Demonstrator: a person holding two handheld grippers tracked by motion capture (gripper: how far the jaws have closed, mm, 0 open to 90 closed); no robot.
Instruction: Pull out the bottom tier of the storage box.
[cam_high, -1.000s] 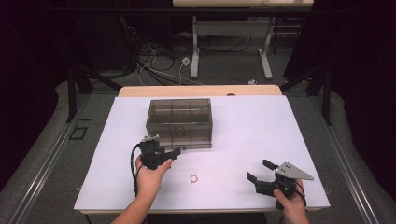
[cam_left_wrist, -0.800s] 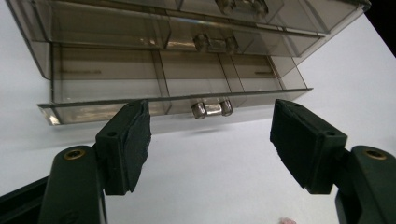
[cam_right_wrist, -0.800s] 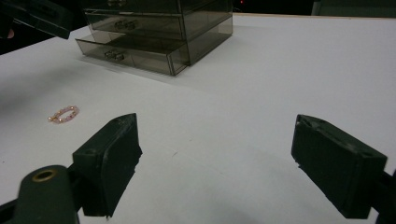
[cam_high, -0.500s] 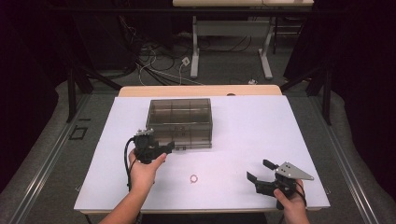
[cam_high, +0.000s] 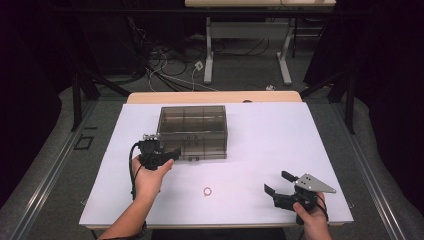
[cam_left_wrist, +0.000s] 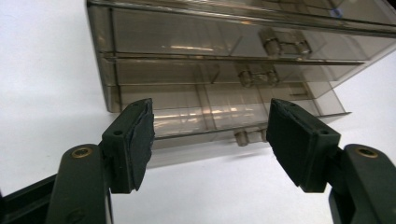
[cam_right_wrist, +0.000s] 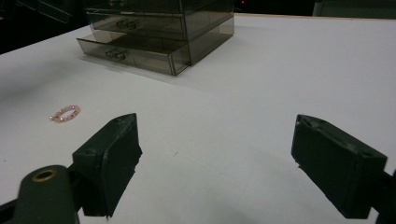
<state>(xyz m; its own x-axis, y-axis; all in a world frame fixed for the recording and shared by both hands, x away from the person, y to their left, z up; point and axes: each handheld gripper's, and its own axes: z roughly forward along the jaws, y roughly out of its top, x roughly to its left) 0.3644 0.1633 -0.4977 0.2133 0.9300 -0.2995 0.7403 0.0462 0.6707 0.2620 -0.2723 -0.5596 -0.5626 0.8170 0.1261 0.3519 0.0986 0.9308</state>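
Directly ahead of the left gripper (cam_left_wrist: 210, 144), whose fingers (cam_left_wrist: 135, 140) stand spread and empty, the smoky transparent plastic drawer box (cam_left_wrist: 224, 70) presents its slightly pulled-out bottom drawer (cam_left_wrist: 205, 116), long axis crosswise.

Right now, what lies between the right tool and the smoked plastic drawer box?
In the high view, bare white tabletop separates the right tool from the drawer box; the small beaded ring lies off to that tool's left.

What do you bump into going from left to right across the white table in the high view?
Left gripper facing the smoky clear plastic drawer box → small pink bead ring → right gripper, jaws open.
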